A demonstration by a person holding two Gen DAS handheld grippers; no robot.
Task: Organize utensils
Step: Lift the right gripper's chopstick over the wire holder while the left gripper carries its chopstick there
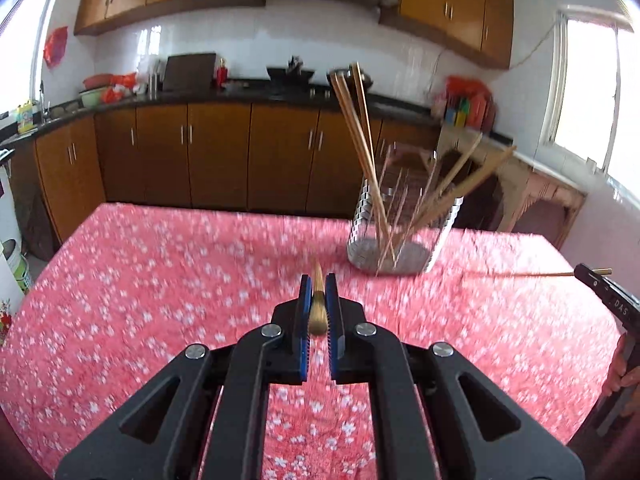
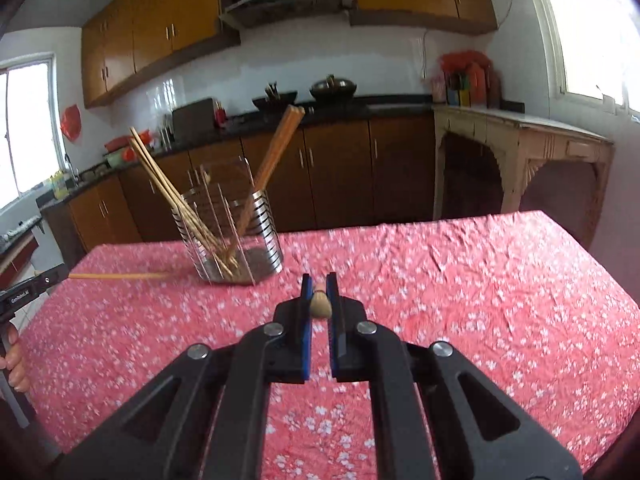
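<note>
A steel slotted utensil holder (image 1: 400,236) stands on the red floral table (image 1: 160,280) with several wooden chopsticks (image 1: 356,120) leaning in it; it also shows in the right wrist view (image 2: 236,236). My left gripper (image 1: 319,286) is shut on a wooden chopstick (image 1: 317,304), seen end-on, above the table in front of the holder. My right gripper (image 2: 319,284) is shut on another chopstick (image 2: 321,302). Each wrist view shows the other gripper's chopstick lying level: the right one's (image 1: 520,275) and the left one's (image 2: 120,276).
Brown kitchen cabinets (image 1: 216,160) and a dark counter run behind the table. A pale carved side table (image 2: 520,152) stands at the right wall. The table's far edge (image 2: 400,224) lies just beyond the holder.
</note>
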